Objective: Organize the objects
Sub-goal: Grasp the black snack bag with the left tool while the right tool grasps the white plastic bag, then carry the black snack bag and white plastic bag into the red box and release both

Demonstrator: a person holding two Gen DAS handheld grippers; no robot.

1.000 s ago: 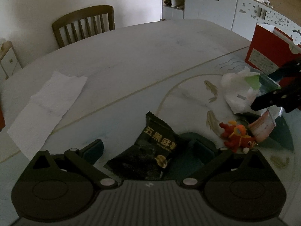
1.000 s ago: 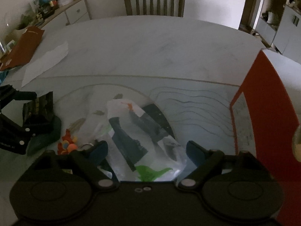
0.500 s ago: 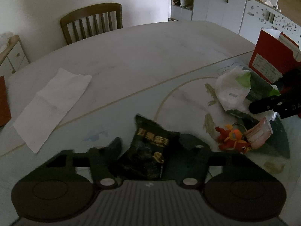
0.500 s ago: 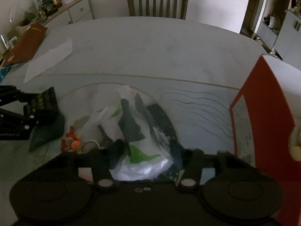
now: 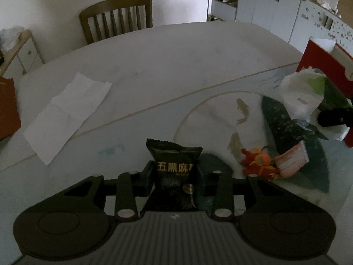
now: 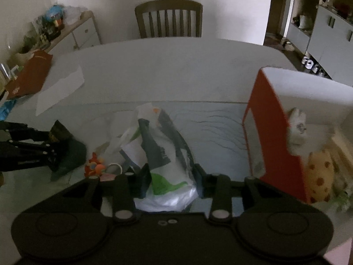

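My left gripper [image 5: 175,172] is shut on a black snack packet [image 5: 174,165] with gold characters and holds it upright above the table. My right gripper [image 6: 169,174] is shut on a white plastic bag [image 6: 158,145] with green and dark print, lifted off the table. The bag also shows at the right of the left wrist view [image 5: 302,95]. A small red and orange toy [image 5: 258,163] with a pink tag lies on the table between the grippers; it also shows in the right wrist view [image 6: 94,166]. The left gripper with the packet [image 6: 58,132] shows at the left of the right wrist view.
A red open box [image 6: 275,132] with a spotted plush toy [image 6: 320,176] inside stands at the right. A white paper sheet [image 5: 66,112] lies at the table's left. A wooden chair [image 5: 117,17] stands behind the table. A red-brown folder [image 6: 30,75] lies at the far left.
Both grippers closed from open: the left on the black packet, the right on the plastic bag. Both then lifted their loads off the table.
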